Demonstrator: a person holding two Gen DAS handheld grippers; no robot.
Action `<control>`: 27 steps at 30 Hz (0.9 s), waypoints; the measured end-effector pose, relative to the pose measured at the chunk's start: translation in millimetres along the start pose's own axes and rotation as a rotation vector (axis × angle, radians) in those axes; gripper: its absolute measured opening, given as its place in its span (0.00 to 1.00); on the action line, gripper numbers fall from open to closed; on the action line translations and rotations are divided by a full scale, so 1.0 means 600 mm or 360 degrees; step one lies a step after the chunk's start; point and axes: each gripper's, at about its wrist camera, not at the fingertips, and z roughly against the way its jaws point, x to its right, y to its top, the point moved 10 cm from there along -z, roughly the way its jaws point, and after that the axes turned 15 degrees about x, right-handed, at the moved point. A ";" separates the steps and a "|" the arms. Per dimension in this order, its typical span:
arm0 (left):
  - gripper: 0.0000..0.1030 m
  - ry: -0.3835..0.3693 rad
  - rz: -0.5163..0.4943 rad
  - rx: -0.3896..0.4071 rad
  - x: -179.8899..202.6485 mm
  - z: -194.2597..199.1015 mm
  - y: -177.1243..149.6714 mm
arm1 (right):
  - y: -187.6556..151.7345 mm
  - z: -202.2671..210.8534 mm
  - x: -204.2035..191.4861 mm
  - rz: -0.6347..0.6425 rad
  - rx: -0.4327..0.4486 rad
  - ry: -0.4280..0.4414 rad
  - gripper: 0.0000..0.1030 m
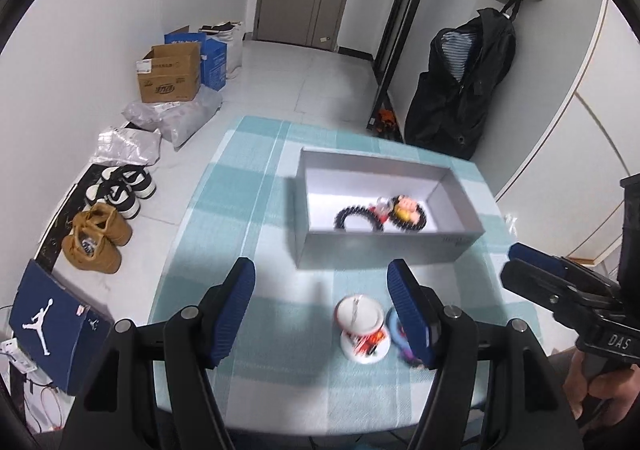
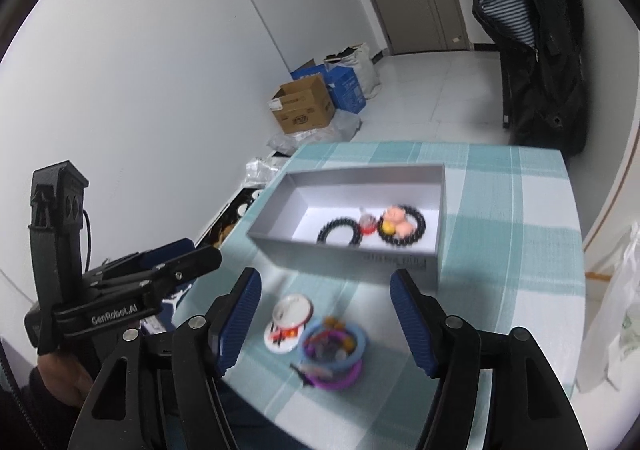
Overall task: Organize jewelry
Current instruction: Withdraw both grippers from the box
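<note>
Both tongs stand apart and grip nothing. Under the left gripper point(image 1: 322, 314) a white reel point(image 1: 363, 327) lies nearer its right pad; under the right gripper point(image 2: 325, 320) a blue-rimmed reel point(image 2: 333, 352) sits between the pads. Farther off, the grey box point(image 2: 348, 250) holds black bead bracelets point(image 2: 340, 233) on the checked cloth point(image 2: 512, 250)

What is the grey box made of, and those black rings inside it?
The grey box looks like cardboard: thin, straight folded walls, matte finish, small print on its side. The black rings look like strings of small dark beads, maybe plastic or stone; it's too blurry to say.
</note>
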 end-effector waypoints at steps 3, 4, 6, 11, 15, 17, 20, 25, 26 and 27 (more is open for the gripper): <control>0.70 0.0008 0.0049 -0.0040 -0.006 0.006 -0.016 | -0.021 0.010 -0.002 0.0029 -0.0027 -0.0009 0.70; 0.72 0.0013 0.0058 -0.0045 -0.005 0.009 -0.021 | -0.028 0.011 -0.003 0.0038 -0.0040 -0.0011 0.70; 0.73 0.0003 0.0051 -0.0048 0.002 0.014 -0.027 | -0.039 0.013 -0.001 0.0050 -0.0064 -0.0015 0.70; 0.81 -0.0013 0.0062 -0.0082 0.012 0.013 -0.049 | -0.067 0.017 0.004 0.0030 -0.0115 -0.0025 0.75; 0.81 -0.0016 0.0016 -0.0127 0.016 0.004 -0.065 | -0.086 0.010 -0.001 0.0059 -0.0169 -0.0025 0.76; 0.81 -0.0014 0.0013 -0.0127 0.013 0.005 -0.067 | -0.092 0.003 -0.001 0.0069 -0.0189 -0.0033 0.76; 0.81 -0.0007 -0.0004 -0.0117 0.011 0.008 -0.068 | -0.096 -0.006 -0.004 0.0061 -0.0204 -0.0017 0.76; 0.81 0.0028 -0.0010 -0.0134 0.003 0.001 -0.072 | -0.101 -0.027 -0.020 0.0067 -0.0229 0.0025 0.74; 0.81 0.0030 -0.0004 -0.0143 0.002 -0.001 -0.073 | -0.102 -0.033 -0.024 0.0063 -0.0237 0.0039 0.70; 0.81 0.0023 0.0009 -0.0150 0.001 -0.002 -0.074 | -0.103 -0.037 -0.024 0.0066 -0.0242 0.0042 0.68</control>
